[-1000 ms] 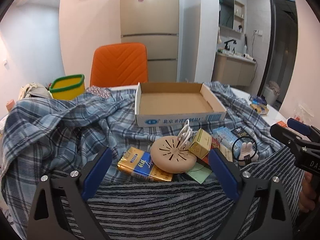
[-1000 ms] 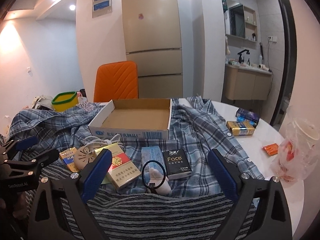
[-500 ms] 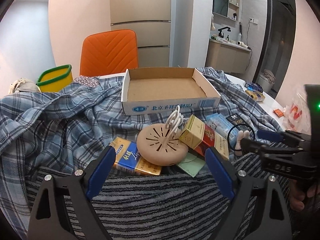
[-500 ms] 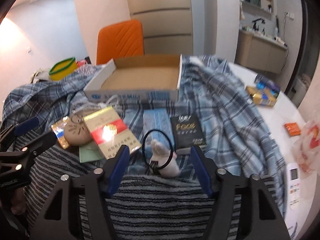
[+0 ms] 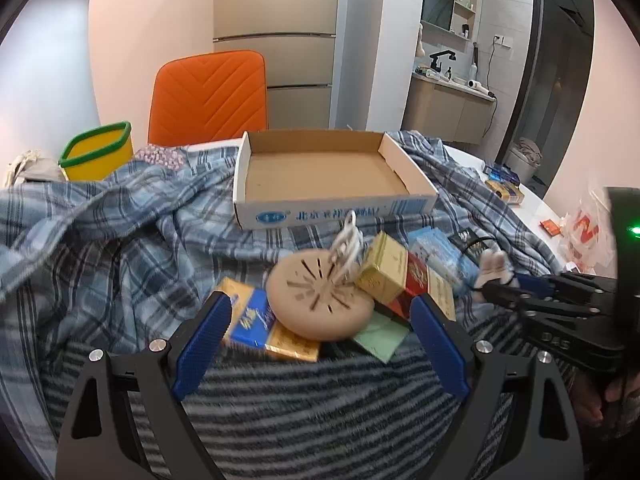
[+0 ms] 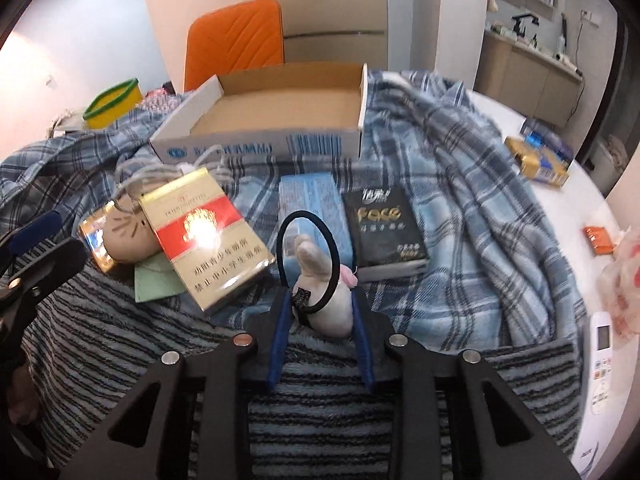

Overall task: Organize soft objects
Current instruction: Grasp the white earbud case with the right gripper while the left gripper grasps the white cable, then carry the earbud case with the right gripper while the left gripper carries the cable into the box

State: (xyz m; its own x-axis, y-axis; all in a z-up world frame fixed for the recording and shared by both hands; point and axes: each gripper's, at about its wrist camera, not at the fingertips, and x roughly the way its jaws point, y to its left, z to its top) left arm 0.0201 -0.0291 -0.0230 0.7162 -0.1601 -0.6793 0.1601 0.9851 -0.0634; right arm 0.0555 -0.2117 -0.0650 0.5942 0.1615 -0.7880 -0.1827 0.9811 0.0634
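A small white plush rabbit with a black hair band looped on it lies on the blue plaid blanket. My right gripper has closed on the rabbit, one pad on each side; it also shows in the left wrist view. My left gripper is open and empty over the striped grey cloth, just in front of a round beige disc with a white cable. An open cardboard box stands behind the pile.
Cigarette boxes, a blue tissue pack and a black Face pack lie around the rabbit. A yellow bin and orange chair stand behind. A remote and plastic bag lie right.
My right gripper moved forward and down and closed its fingers from wide open onto the plush rabbit. My left gripper moved slightly closer to the pile and stayed open.
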